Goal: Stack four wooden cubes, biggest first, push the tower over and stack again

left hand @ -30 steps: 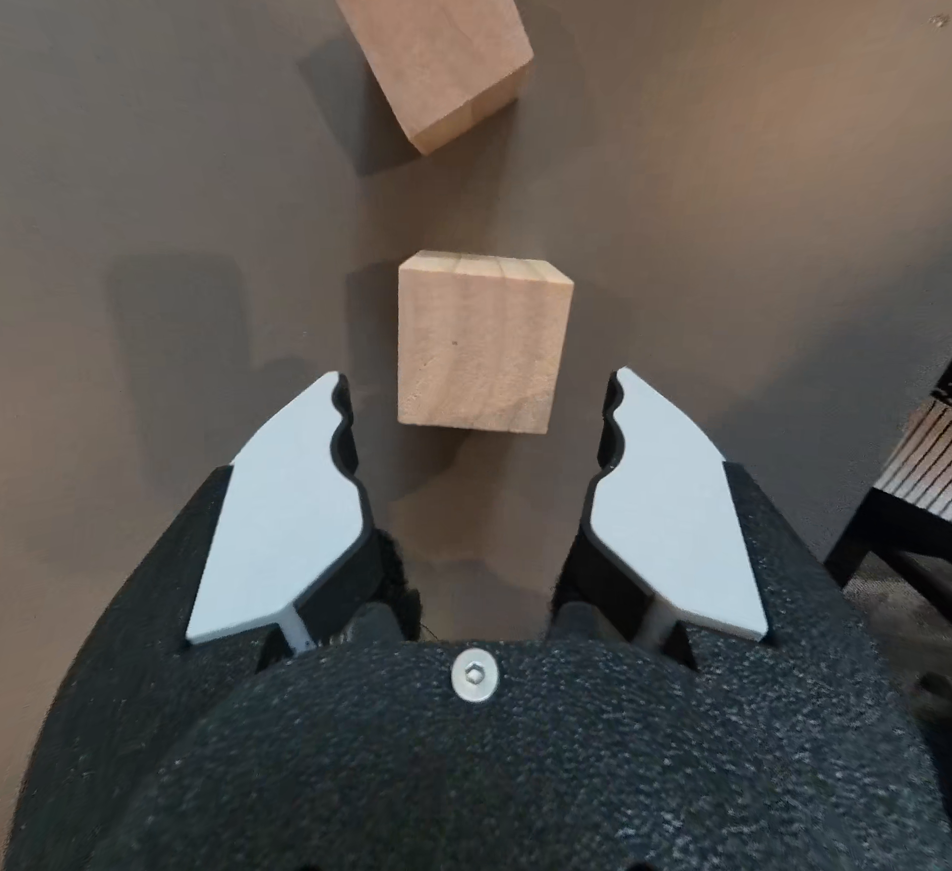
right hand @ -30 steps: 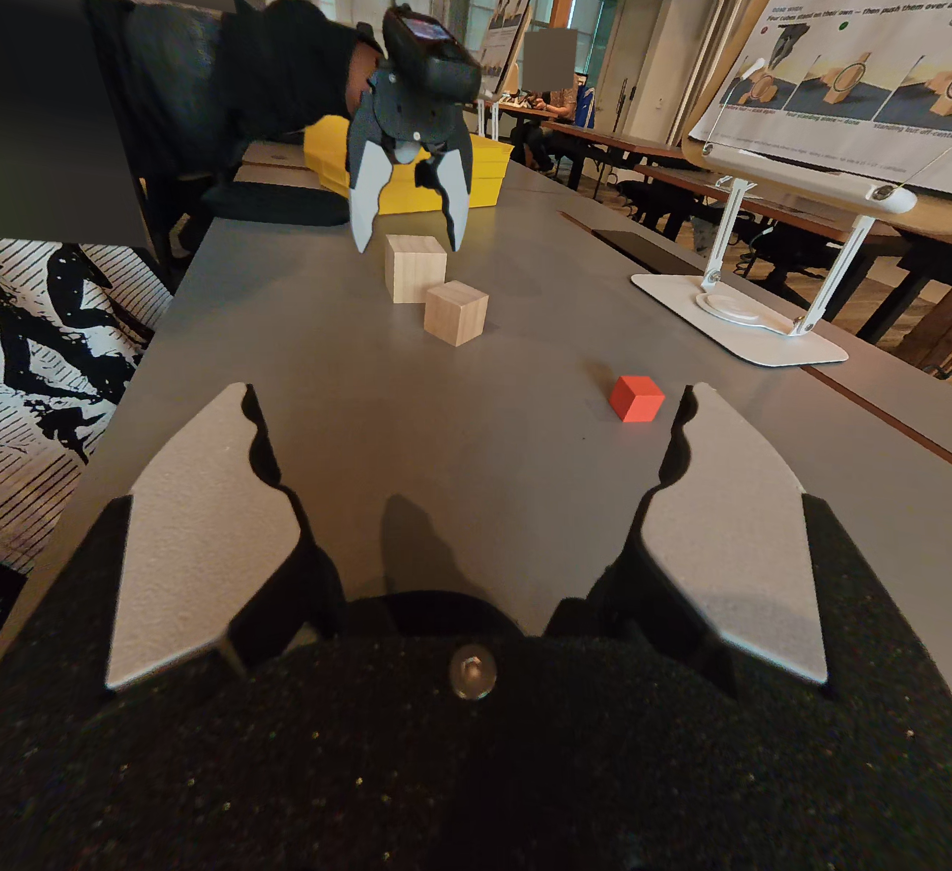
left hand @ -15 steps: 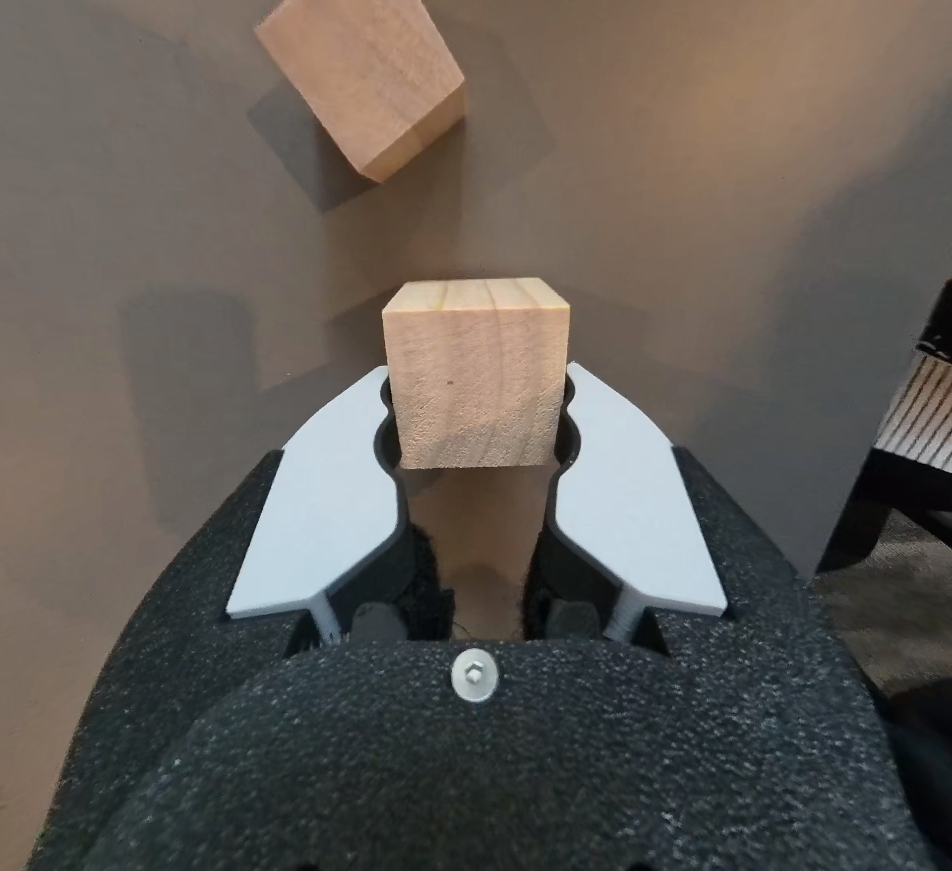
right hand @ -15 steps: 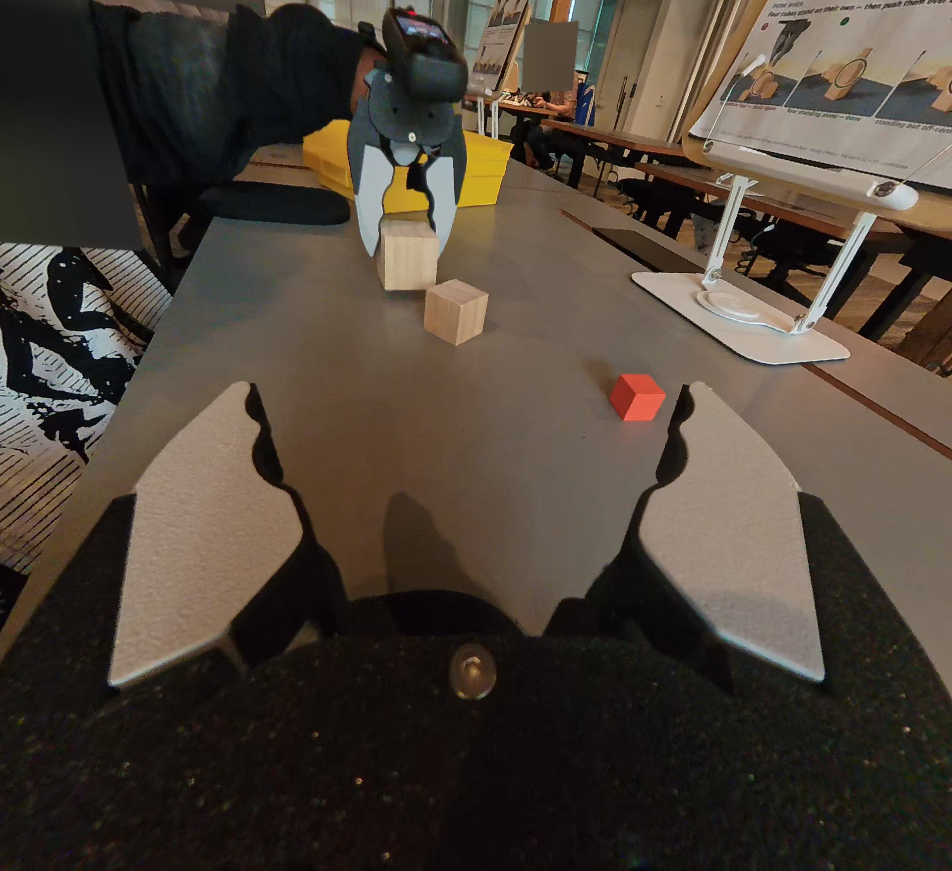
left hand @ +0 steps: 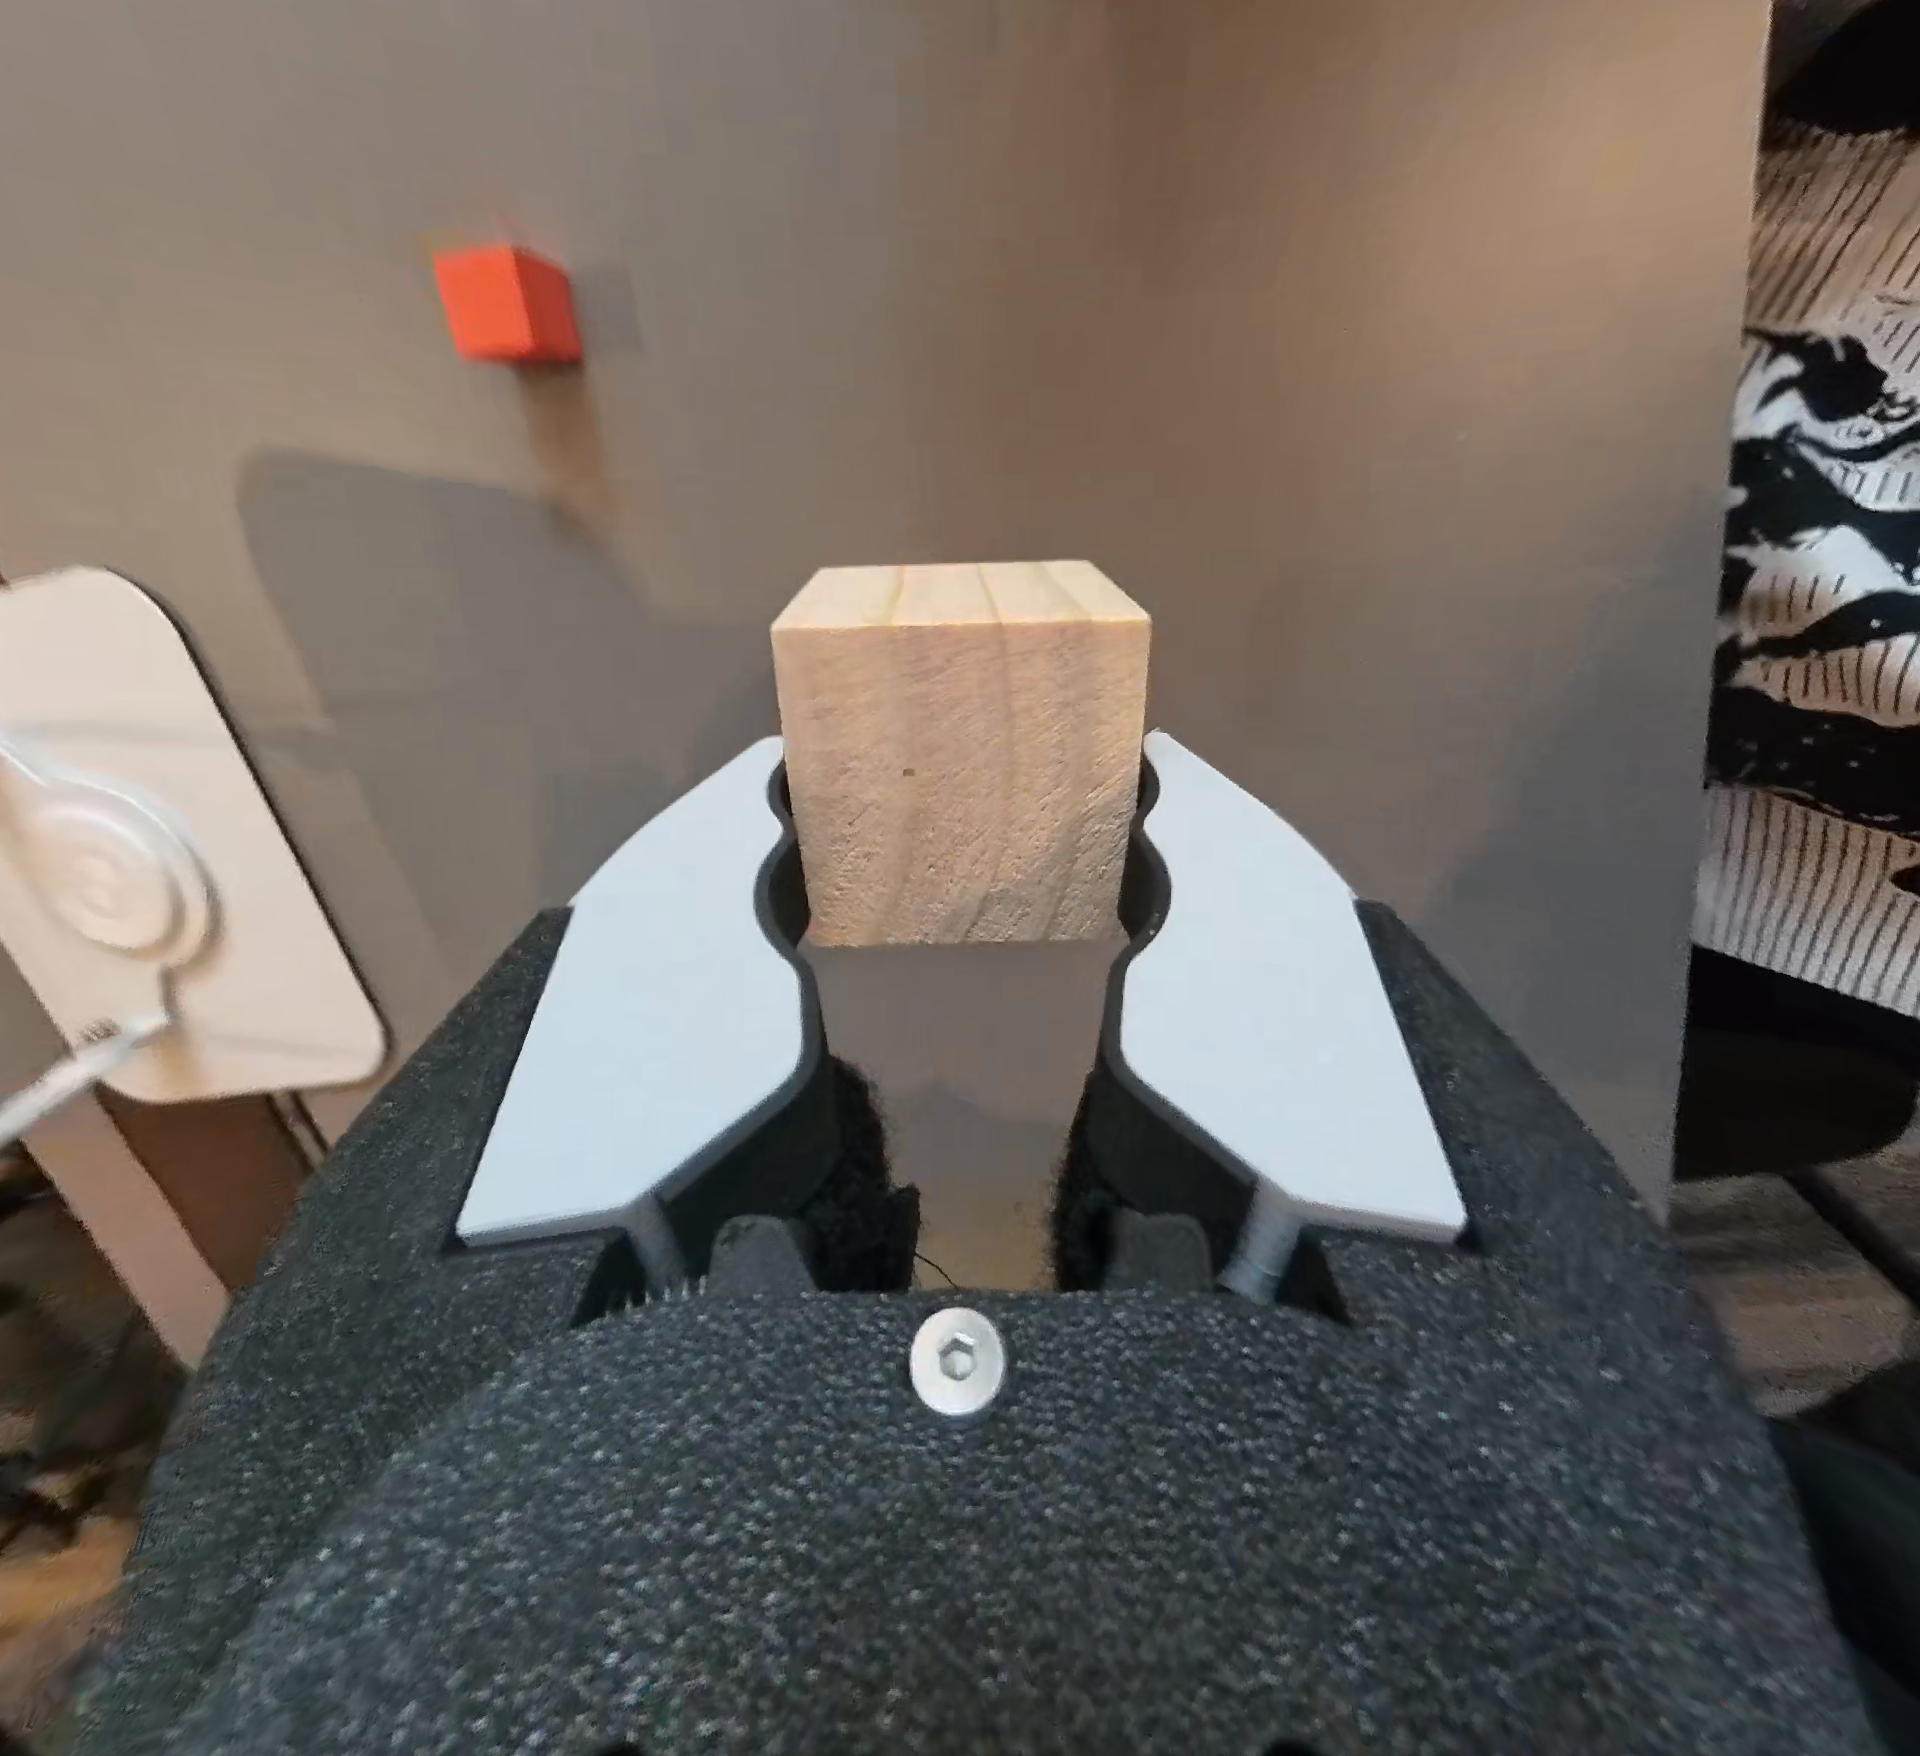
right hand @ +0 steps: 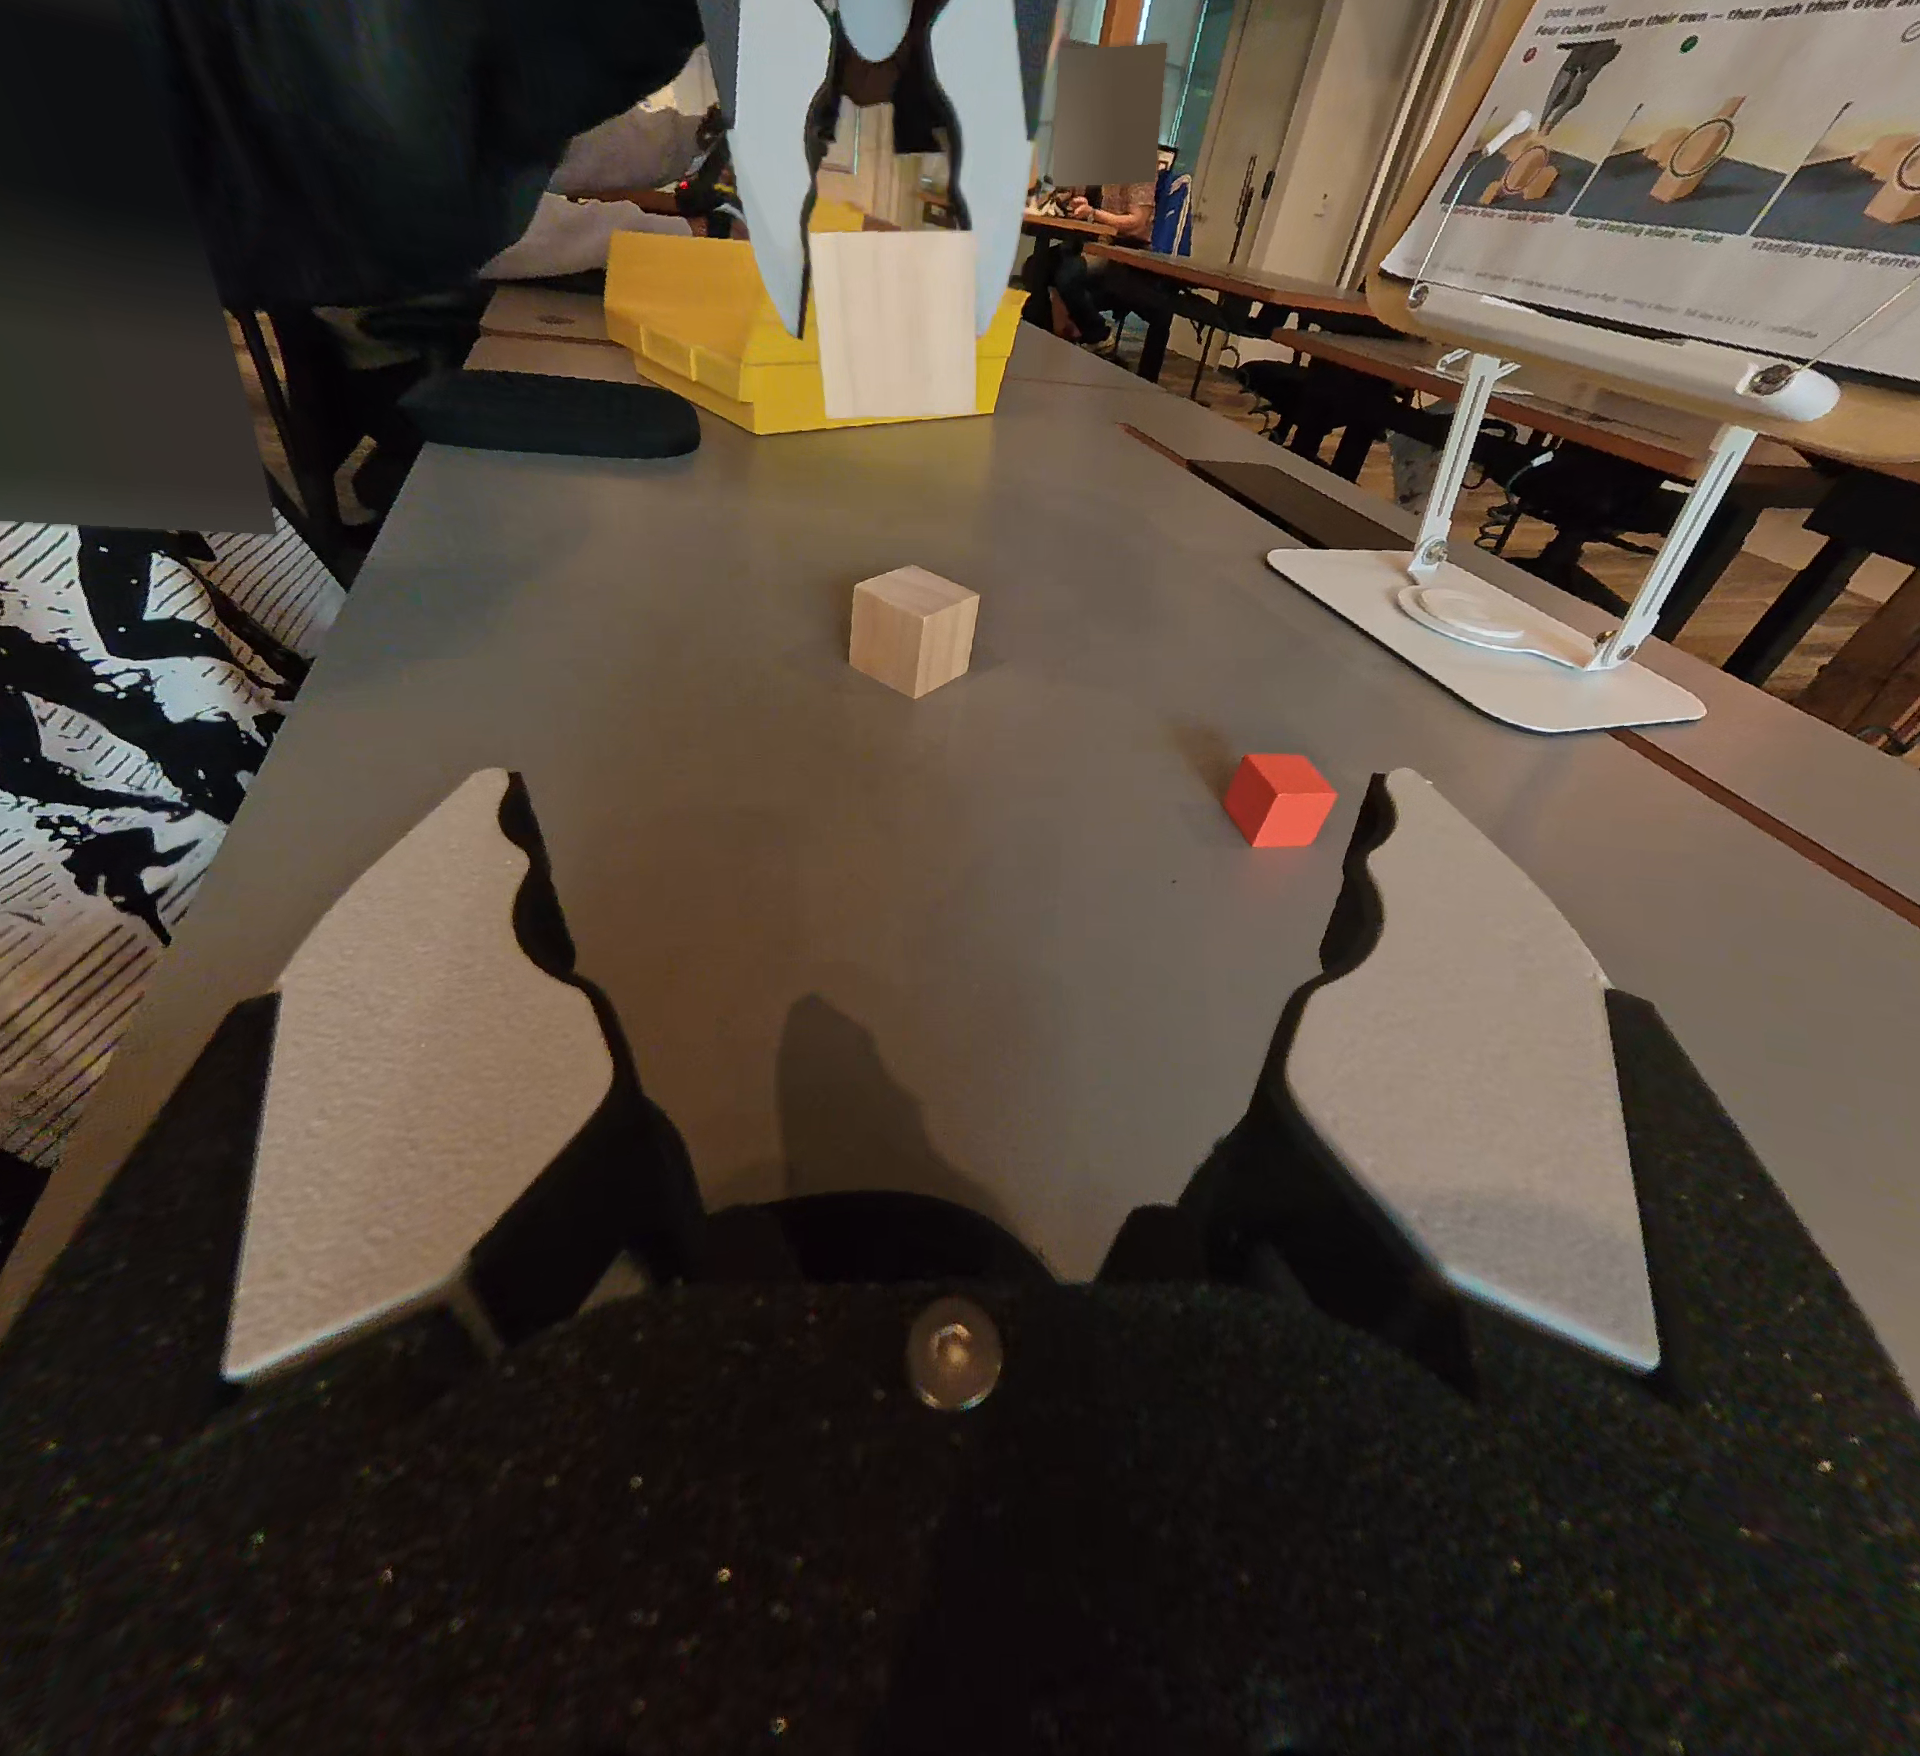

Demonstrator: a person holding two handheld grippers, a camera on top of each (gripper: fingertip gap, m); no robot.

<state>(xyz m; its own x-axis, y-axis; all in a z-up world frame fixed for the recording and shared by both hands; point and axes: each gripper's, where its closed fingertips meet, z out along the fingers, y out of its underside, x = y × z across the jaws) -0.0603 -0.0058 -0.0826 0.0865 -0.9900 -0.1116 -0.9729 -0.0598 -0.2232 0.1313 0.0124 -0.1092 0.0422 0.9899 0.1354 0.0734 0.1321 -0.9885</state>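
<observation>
Left gripper (left hand: 961,802) clamps a large wooden cube (left hand: 961,750) by its two side faces, fingers (left hand: 665,1010) closed snug against the wood. In the right wrist view the same cube (right hand: 896,324) hangs clear above the grey table (right hand: 727,823), with nothing under it.

Right gripper (right hand: 940,833) sits low over the near end of the table, jaws spread wide, nothing between them.

A smaller wooden cube (right hand: 914,631) rests on the table mid-way along, turned corner-on to the right gripper. A small red cube (right hand: 1278,799) lies on the table just beside the right gripper's right fingertip, well apart from the wooden one.

White stand (right hand: 1486,646) on the table's right edge; yellow bin (right hand: 727,335) at the far end.
</observation>
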